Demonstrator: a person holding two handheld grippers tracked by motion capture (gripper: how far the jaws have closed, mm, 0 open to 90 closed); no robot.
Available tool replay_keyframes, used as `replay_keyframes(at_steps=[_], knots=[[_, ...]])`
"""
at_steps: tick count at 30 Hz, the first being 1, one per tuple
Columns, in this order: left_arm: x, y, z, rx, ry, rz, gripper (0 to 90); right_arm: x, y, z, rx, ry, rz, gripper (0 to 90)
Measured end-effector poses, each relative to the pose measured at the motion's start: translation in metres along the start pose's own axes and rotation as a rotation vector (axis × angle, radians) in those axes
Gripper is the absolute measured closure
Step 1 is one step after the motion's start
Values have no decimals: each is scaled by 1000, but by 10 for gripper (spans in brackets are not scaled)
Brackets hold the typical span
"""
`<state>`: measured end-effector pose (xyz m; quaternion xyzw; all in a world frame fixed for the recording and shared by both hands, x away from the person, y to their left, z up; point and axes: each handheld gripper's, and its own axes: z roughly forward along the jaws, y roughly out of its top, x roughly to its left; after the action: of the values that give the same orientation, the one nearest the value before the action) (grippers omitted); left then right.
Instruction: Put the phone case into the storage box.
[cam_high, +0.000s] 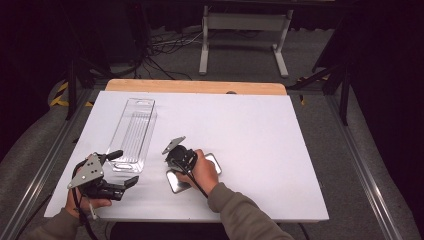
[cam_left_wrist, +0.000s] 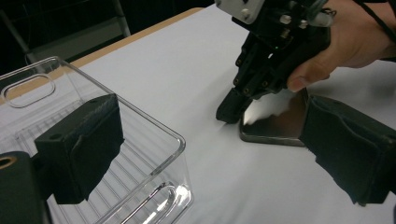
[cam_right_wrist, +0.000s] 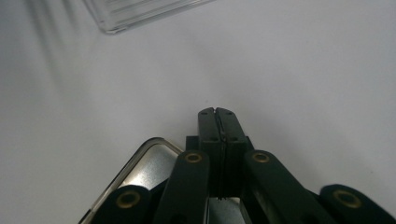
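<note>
High view: right tongs (cam_high: 176, 161), pressed fully together and empty, tip down at the far edge of a shiny flat metal tray (cam_high: 192, 176) on the white table (cam_high: 260, 145), left tongs (cam_high: 131, 182) wide beside the clear plastic bin (cam_high: 134, 132); closed tips risk skidding the tray away.

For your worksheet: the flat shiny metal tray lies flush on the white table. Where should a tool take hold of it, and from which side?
Probably at the metal tray's thin raised rim, at the rounded corner where the shut right tool now touches down. It lies flat, so come in low from the side, lever that edge up, then pinch the rim.
</note>
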<state>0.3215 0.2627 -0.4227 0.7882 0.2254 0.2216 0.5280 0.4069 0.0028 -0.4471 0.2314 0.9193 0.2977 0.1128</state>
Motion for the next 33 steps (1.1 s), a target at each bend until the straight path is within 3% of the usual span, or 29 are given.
replay_keyframes(at_steps=[3,12,22,27,29,33], knots=[[-1,0,1,6,3,3,65,5,-7,-6,2,33,-2,900],[-2,0,3,18,1,2,66,24,-33,-29,18,88,-89,885],[-3,0,5,24,-1,1,66,26,-53,-45,8,116,-78,834],[-3,0,5,22,-6,-2,67,23,-58,-53,-42,97,-59,803],[-3,0,5,24,-7,2,67,19,-60,-64,-101,97,-51,796],[-3,0,4,18,-7,1,67,13,-63,-76,-132,75,-41,788]])
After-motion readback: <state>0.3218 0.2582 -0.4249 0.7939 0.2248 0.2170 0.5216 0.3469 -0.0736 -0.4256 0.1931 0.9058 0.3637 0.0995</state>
